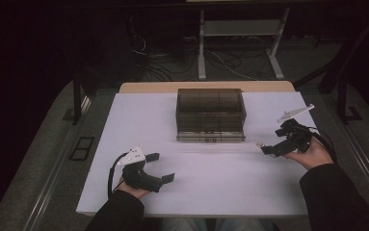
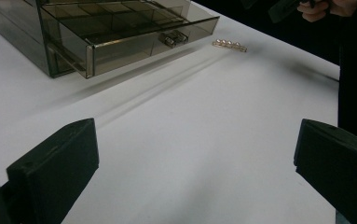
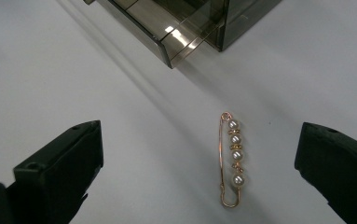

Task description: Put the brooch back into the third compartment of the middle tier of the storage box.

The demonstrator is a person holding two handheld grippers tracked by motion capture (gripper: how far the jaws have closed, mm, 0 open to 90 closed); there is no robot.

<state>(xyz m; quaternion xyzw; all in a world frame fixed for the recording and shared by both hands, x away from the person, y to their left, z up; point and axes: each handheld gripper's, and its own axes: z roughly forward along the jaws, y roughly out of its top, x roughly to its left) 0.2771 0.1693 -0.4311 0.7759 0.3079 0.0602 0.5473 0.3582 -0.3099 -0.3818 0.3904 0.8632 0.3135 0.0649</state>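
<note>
A white table (image 1: 206,183) carries a smoky translucent drawer box (image 1: 210,114) near its far edge, and everything else sits in relation to that box. Its lowest drawer (image 2: 120,35) is pulled out toward the person, showing divided compartments and a small metal handle (image 2: 174,38) on its front. The left gripper (image 1: 163,167) hovers well in front of the box and to its left, held in a hand, its jaws spread wide with nothing between them. The right gripper (image 1: 267,148) hangs in front of the box's right corner, its jaws likewise spread apart and empty. A gold pin with four pearls (image 3: 231,159) lies flat on the table just in front of the open drawer's right end, between the right gripper's jaws but touching neither.
</note>
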